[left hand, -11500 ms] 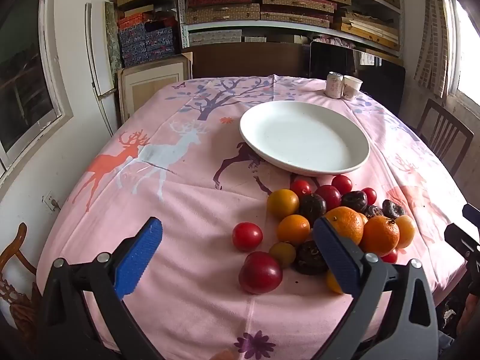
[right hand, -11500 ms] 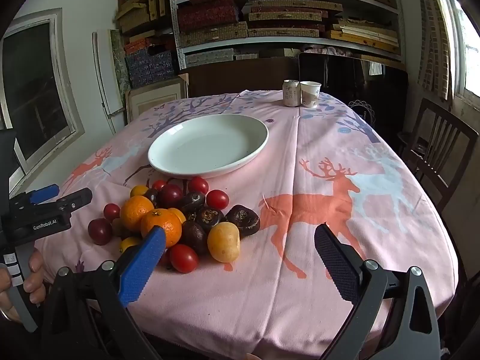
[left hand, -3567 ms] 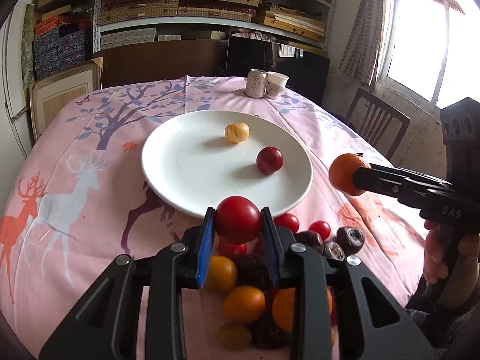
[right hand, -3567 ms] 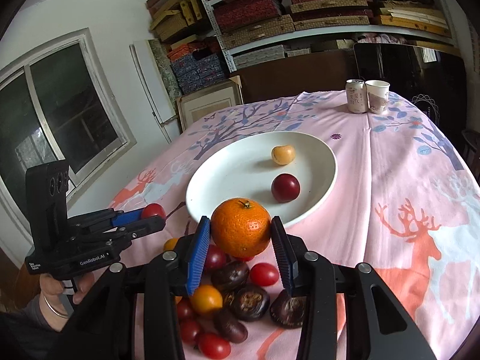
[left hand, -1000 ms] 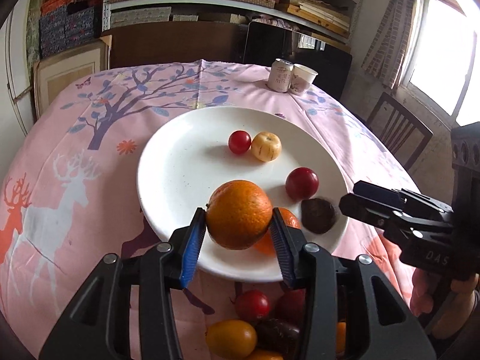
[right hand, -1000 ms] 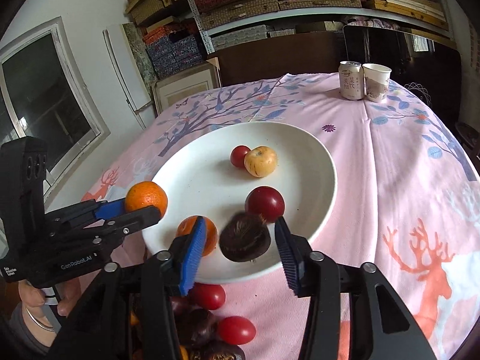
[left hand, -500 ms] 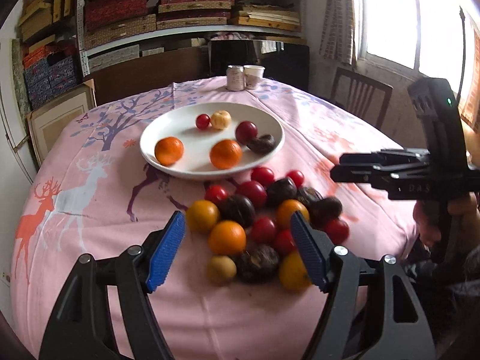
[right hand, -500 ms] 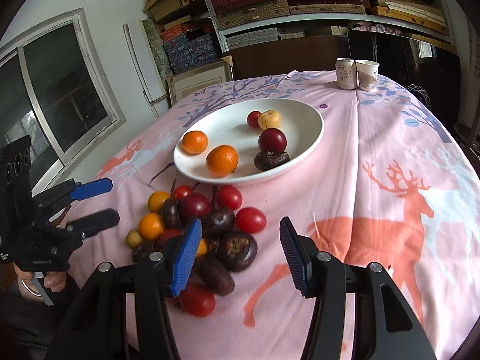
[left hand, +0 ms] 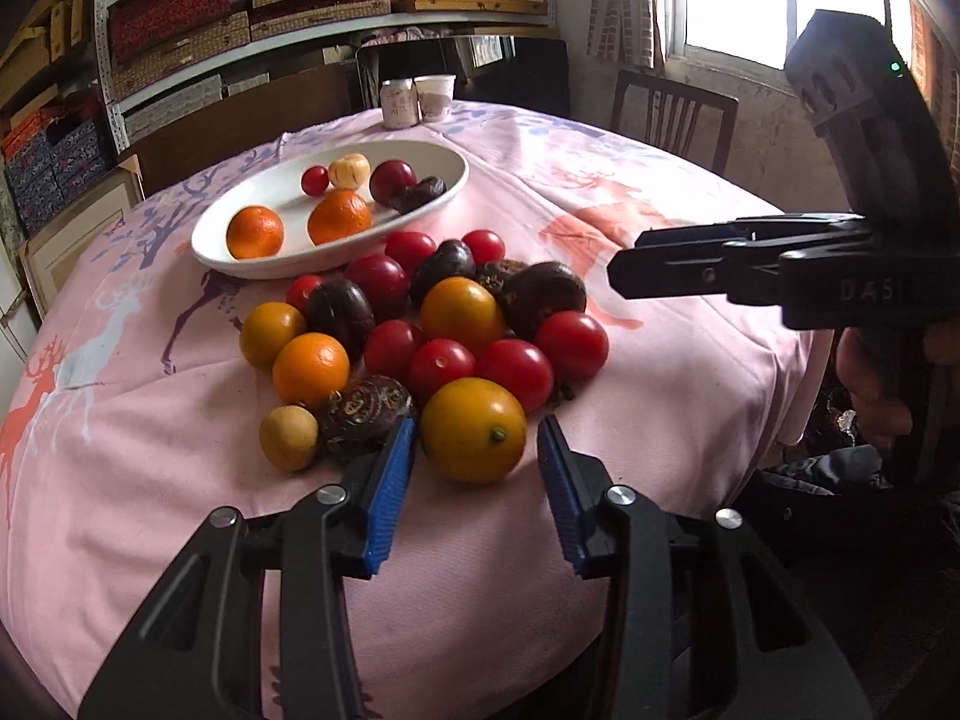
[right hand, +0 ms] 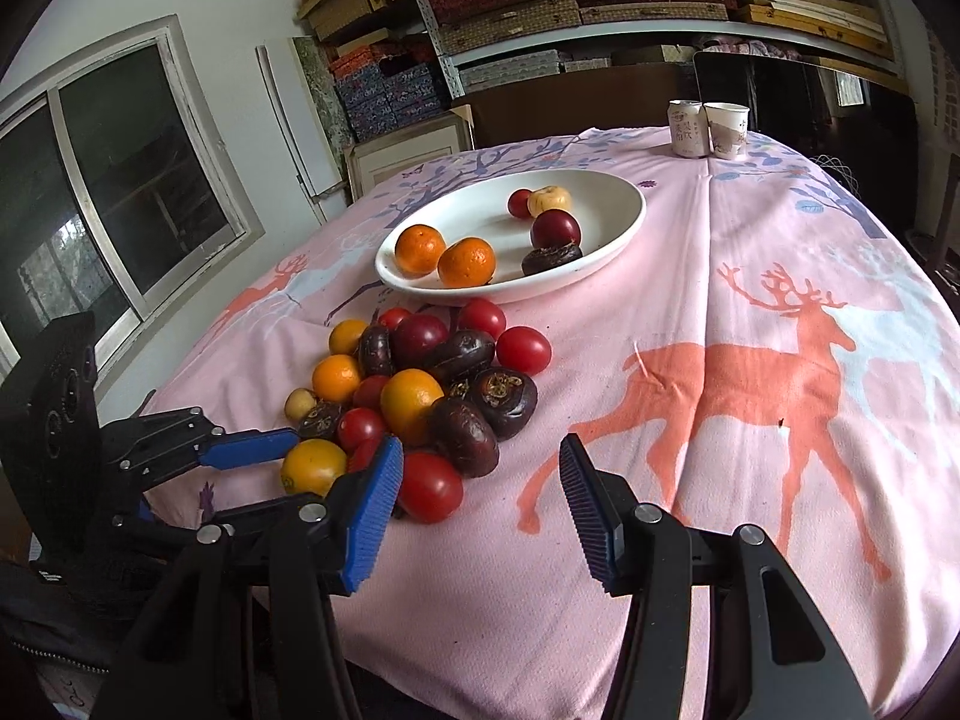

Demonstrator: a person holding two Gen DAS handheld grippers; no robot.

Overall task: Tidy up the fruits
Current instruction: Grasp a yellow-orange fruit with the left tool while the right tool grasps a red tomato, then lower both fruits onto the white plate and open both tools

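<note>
Two oranges (left hand: 294, 225) are sitting on the plate (left hand: 240, 255) in our left view, where we are holding the left gripper (left hand: 474, 456) open around a yellow fruit (left hand: 473, 429) of the pile (left hand: 420, 324). Our right view is showing the right gripper (right hand: 477, 483) open, empty, beside a tomato (right hand: 429, 487).
</note>
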